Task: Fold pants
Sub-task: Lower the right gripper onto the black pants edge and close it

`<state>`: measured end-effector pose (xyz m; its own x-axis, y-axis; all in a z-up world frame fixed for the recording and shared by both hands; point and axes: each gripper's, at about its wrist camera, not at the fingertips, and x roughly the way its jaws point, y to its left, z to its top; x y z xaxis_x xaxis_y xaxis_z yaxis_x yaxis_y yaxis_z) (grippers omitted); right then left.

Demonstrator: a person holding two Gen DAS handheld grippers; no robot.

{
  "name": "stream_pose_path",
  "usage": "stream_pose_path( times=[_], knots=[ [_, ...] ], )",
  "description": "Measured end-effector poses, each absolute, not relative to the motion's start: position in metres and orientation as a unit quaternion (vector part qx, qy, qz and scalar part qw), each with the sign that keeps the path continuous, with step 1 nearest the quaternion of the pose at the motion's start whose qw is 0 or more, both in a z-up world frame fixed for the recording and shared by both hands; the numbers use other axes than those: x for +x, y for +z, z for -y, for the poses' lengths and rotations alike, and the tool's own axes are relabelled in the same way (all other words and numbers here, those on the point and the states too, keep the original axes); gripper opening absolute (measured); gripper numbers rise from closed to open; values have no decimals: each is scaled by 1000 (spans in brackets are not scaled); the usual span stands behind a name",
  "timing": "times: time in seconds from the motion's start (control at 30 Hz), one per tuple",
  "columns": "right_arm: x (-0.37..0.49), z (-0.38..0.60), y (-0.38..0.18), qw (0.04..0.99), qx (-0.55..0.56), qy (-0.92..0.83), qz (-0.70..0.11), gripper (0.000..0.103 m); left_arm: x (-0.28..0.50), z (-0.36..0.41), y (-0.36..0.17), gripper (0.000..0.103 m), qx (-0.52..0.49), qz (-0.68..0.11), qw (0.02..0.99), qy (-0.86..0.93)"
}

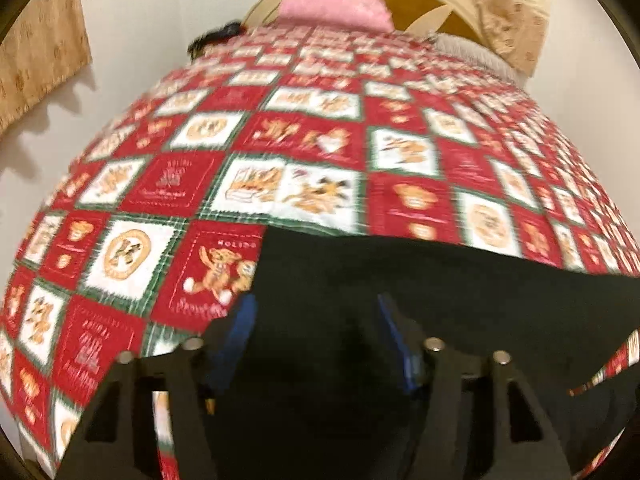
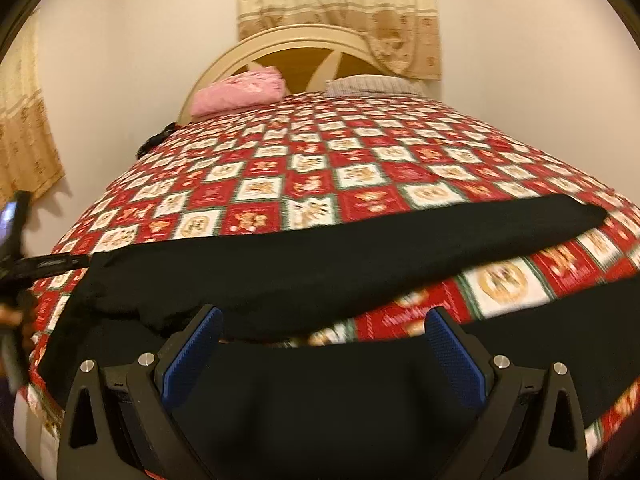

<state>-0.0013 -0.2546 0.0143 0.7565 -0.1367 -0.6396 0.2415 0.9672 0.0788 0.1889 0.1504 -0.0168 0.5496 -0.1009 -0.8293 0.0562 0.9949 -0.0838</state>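
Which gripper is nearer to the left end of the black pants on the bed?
Left. The left gripper is right over that end; the right gripper is further along the pants, toward the other end.

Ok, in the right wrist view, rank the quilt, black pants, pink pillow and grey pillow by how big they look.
1. Quilt
2. Pants, though nearness to the camera enlarges them
3. Pink pillow
4. Grey pillow, partly hidden, so unsure against the pink pillow

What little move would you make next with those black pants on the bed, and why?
Probably lower the left gripper and pinch the near edge of the pants. They lie spread across the quilt, both legs stretched out, and black cloth sits between the left fingers, whose gap looks too wide to be gripping it. The right gripper looks open too.
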Motion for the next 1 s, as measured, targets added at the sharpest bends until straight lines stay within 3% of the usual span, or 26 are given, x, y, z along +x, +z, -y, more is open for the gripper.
stream_pose_path(
  times=[0.17,0.33,0.5,0.67,0.73,0.77,0.8,0.9,1.0],
  knots=[
    [38,260,15,929,40,-77,-360,102,210,-156,-39,51,-38,-494,867,-50],
    [109,270,0,911,15,-17,-413,101,217,-161,-45,58,-53,-501,863,-49],
    [175,275,-31,875,9,37,-483,78,224,-166,-45,59,-57,-499,862,-64],
    [203,263,-58,850,-82,56,-517,76,228,-167,-45,57,-59,-497,863,-71],
    [200,259,-56,847,-95,81,-517,61,227,-161,-45,51,-47,-492,867,-68],
    [198,256,-53,842,-99,98,-521,37,227,-159,-44,44,-42,-491,867,-71],
    [197,252,-51,838,-113,92,-525,23,228,-157,-44,37,-42,-491,866,-81],
    [193,249,-43,836,-129,86,-526,6,233,-156,-41,23,-51,-495,864,-83],
    [184,253,-18,860,-104,73,-495,6,233,-158,-28,20,-59,-485,869,-84]
  ],
)
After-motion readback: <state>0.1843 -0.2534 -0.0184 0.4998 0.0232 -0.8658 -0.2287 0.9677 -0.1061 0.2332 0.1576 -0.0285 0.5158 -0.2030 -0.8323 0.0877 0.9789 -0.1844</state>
